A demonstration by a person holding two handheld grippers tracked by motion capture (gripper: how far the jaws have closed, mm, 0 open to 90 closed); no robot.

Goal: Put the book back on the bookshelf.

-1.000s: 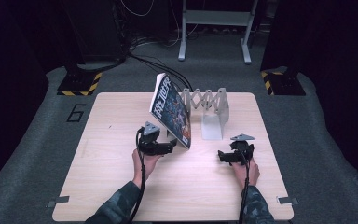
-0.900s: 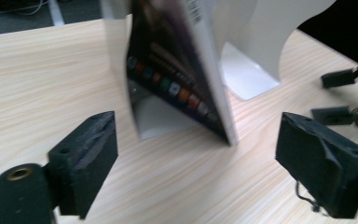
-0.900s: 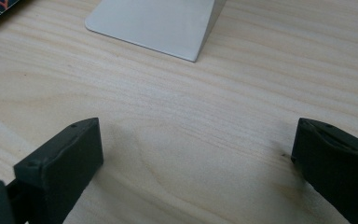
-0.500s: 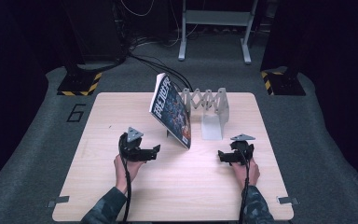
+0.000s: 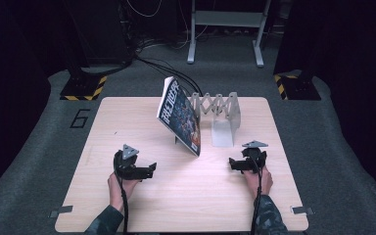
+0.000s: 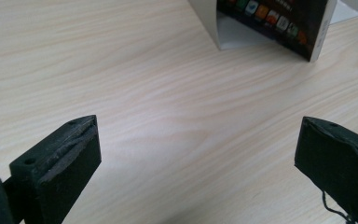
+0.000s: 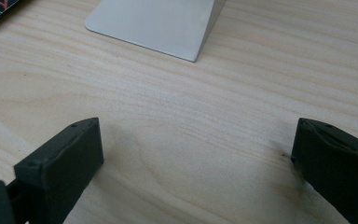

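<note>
A magazine (image 5: 178, 115) with a dark, colourful cover stands tilted on the table, leaning to the left in a grey accordion rack (image 5: 223, 117). My left gripper (image 5: 152, 170) rests low over the wood, left of and nearer than the magazine. It is open with nothing between the pads, and its jaws have just been opening. In the left gripper view the open gripper (image 6: 198, 140) faces bare wood, with the magazine's lower edge (image 6: 279, 21) farther off. My right gripper (image 5: 231, 164) is open, in front of the rack. In its own view the right gripper (image 7: 198, 140) faces the rack's flat foot (image 7: 154, 23).
The light wooden table (image 5: 186, 205) sits on grey carpet. Black cables run from behind the rack to dark equipment at the back. A metal stand (image 5: 225, 19) is beyond the table. Yellow-black striped bases (image 5: 81, 88) flank the far corners.
My left gripper has drawn back from the magazine's lower edge, leftwards and towards the person. The magazine stays leaning in the rack. The right gripper has not moved.
</note>
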